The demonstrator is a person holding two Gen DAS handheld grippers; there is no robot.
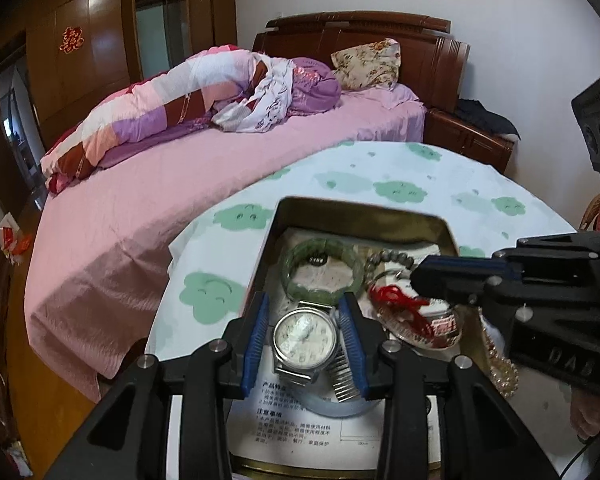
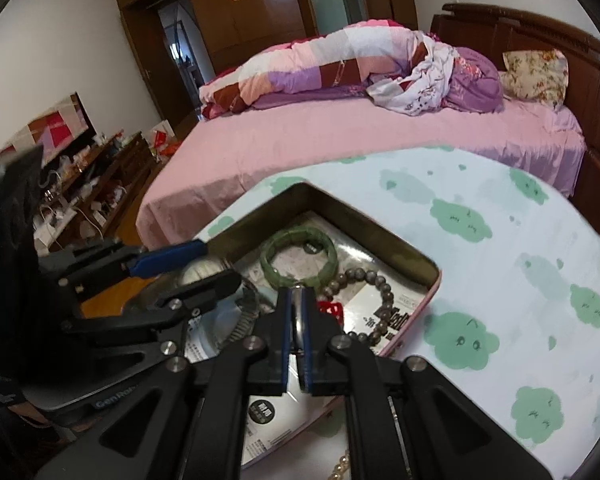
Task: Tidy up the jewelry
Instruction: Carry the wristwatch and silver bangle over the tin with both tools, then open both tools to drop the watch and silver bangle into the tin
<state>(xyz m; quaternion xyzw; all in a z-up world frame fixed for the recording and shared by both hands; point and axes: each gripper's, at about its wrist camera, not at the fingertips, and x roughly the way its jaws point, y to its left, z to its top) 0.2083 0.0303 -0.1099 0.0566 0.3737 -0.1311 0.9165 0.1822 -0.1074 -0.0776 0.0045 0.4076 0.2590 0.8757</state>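
An open metal tin [image 1: 364, 210] sits on the cloud-print table; it also shows in the right wrist view [image 2: 432, 276]. Inside lie a green jade bangle [image 1: 320, 266] [image 2: 298, 258], a grey bead bracelet [image 2: 374, 284], a red cord piece [image 1: 404, 300] and papers. My left gripper [image 1: 306, 312] is shut on a silver wristwatch [image 1: 305, 338], its blue pads on either side of the case. My right gripper [image 2: 298, 300] is shut on a clear glassy ring-shaped piece [image 2: 299, 320] over the tin. A pearl strand [image 1: 502, 368] lies by the tin's right side.
The table with the white and green cloud cloth [image 2: 500, 280] stands beside a bed with a pink sheet [image 1: 160, 184] and rolled quilts. A wooden headboard [image 1: 380, 40], a nightstand [image 1: 472, 136] and a low cluttered cabinet [image 2: 88, 184] stand around.
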